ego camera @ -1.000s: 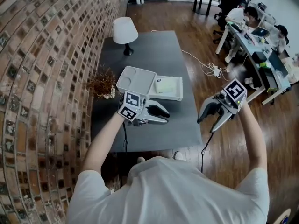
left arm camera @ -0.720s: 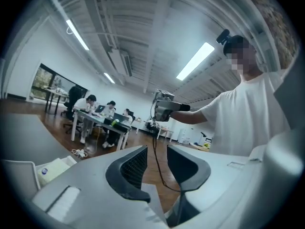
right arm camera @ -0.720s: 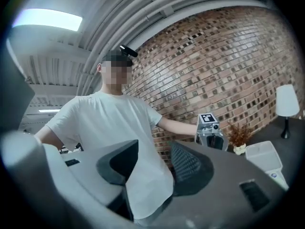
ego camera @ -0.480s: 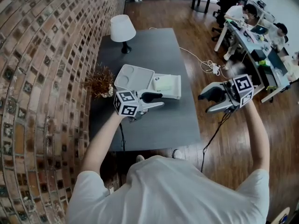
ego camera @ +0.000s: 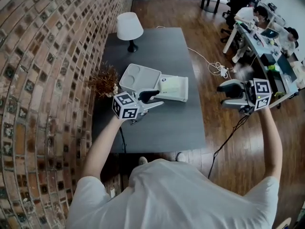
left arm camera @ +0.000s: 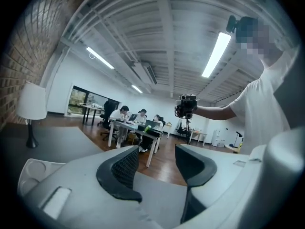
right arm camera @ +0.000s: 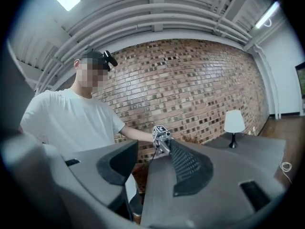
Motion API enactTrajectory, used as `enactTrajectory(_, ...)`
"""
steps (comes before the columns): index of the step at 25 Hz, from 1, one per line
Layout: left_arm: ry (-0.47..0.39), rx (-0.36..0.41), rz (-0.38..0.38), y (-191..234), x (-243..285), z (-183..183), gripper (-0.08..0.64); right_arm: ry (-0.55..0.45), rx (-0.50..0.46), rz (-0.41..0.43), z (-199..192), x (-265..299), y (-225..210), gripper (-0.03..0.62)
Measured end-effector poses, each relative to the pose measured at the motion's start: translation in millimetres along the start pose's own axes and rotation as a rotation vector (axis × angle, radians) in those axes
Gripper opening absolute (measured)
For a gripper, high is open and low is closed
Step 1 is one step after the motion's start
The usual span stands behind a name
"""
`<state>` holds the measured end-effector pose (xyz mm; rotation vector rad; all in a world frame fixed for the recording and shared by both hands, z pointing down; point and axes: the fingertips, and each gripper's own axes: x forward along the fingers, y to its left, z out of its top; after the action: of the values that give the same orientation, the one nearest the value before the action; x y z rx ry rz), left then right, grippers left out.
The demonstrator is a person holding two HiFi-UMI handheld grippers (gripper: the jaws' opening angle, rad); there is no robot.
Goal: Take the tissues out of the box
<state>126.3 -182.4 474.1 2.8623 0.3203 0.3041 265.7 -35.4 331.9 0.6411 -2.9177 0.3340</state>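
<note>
A white box (ego camera: 177,98) lies on the dark table (ego camera: 162,125) with its lid (ego camera: 139,78) swung open to the left. A pale green pack of tissues (ego camera: 170,86) rests inside. My left gripper (ego camera: 155,99) hovers just in front of the box and points at it. Its jaws have just been opening and stand apart with nothing between them (left arm camera: 157,149). My right gripper (ego camera: 222,95) hangs over the wooden floor to the right of the table, pointing left. Its jaws show a gap with nothing in it (right arm camera: 153,142).
A white lamp (ego camera: 129,27) stands at the table's far end and a dried plant (ego camera: 104,80) beside the lid. A brick wall (ego camera: 43,80) runs along the left. A cable (ego camera: 217,70) lies on the floor, and people sit at desks (ego camera: 257,18) at the far right.
The left gripper swung from pointing right to pointing up at the box, and its jaws spread. The right gripper moved right, away from the table, and turned to point left.
</note>
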Motion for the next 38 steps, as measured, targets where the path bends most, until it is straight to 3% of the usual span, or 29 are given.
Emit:
enactTrajectory(5,-0.007,0.006,0.036,3.7,-10.5,0.5,0.258,0.032,-0.002,-0.099,-5.4,-22.9,-17.7,0.216)
enactTrajectory(10,-0.005,0.021,0.072,5.4,-16.9,-0.6,0.258,0.119,-0.063,-0.193,-15.4,-34.0,-31.6,0.216)
enactTrajectory(17,-0.014,0.047,0.141,13.3,-28.6,-2.8,0.262,0.257,-0.101,-0.246,-36.2,-40.8,-54.5,0.243)
enactTrajectory(22,-0.017,0.056,0.219,23.7,-41.3,-10.0,0.273,0.300,-0.113,-0.235,-40.9,-37.6,-70.6,0.247)
enactTrajectory(38,-0.087,0.026,0.340,20.0,-66.6,-5.5,0.288,0.524,-0.131,-0.146,-79.3,-4.3,-140.9,0.249)
